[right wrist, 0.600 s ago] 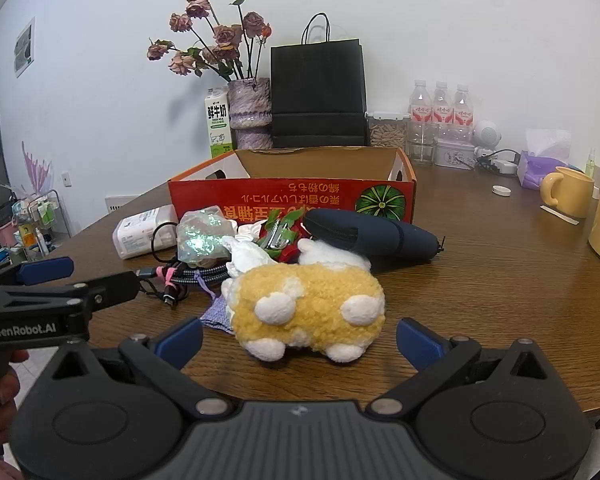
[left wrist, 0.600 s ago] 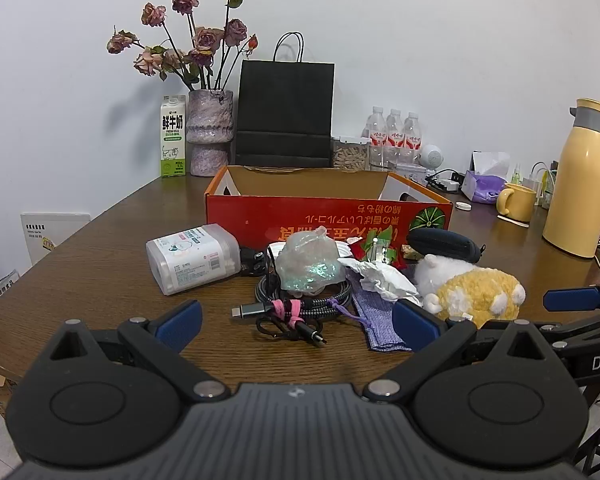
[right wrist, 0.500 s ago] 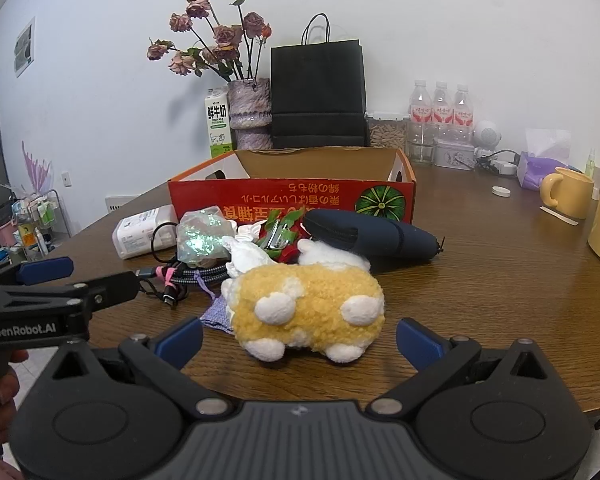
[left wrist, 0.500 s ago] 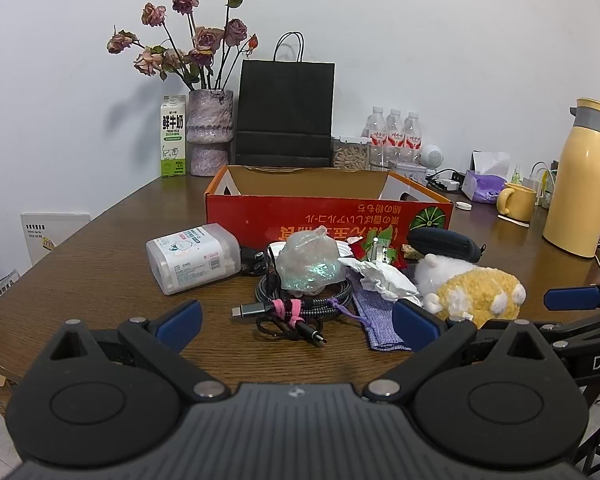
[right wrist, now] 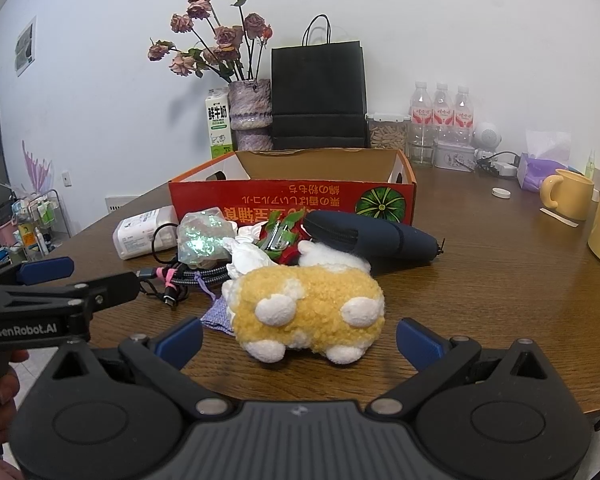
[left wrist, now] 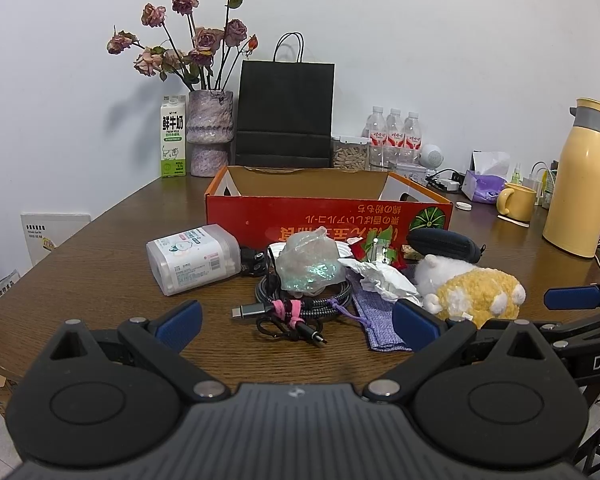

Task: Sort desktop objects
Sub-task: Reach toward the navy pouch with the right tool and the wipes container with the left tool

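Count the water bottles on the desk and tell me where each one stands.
3. They stand in a row at the back wall, right of the black paper bag: left bottle, middle bottle, right bottle. More may hide behind them.

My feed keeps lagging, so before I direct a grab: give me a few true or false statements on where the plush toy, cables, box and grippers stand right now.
1. Both grippers are open and hold nothing. True: the left gripper and the right gripper stand wide, nothing between the pads.
2. The plush toy is already in the box. False: it lies on the table, in front of the box.
3. The cables lie ahead of the left gripper. True.
4. The dark pouch lies in front of the plush toy. False: it lies behind it, near the box.
5. The box lies on its side. False: it stands with its open top up.
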The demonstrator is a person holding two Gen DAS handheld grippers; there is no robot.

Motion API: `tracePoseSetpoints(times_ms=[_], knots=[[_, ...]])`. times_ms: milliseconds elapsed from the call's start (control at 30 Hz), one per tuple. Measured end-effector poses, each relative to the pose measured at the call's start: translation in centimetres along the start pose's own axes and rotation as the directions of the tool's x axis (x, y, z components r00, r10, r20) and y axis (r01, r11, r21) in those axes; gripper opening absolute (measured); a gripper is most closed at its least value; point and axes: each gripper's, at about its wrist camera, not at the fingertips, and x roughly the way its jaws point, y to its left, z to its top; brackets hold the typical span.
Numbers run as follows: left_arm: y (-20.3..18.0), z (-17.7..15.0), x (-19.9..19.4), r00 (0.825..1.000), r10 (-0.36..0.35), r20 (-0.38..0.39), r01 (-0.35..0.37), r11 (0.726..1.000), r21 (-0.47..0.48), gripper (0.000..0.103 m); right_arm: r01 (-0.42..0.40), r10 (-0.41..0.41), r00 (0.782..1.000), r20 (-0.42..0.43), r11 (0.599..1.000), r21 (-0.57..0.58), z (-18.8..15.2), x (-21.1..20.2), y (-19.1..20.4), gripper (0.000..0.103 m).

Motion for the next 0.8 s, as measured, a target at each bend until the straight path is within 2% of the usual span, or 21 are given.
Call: tracePoseSetpoints(times_ms=[800], knots=[[0.04,0.07,-0.01,1.000,-0.002,-0.004,0.002,1.000,-0.002,0.103,0.001,-0.001,1.000,-0.002,1.000,0.000,0.07,-0.08,0.19,0.103]])
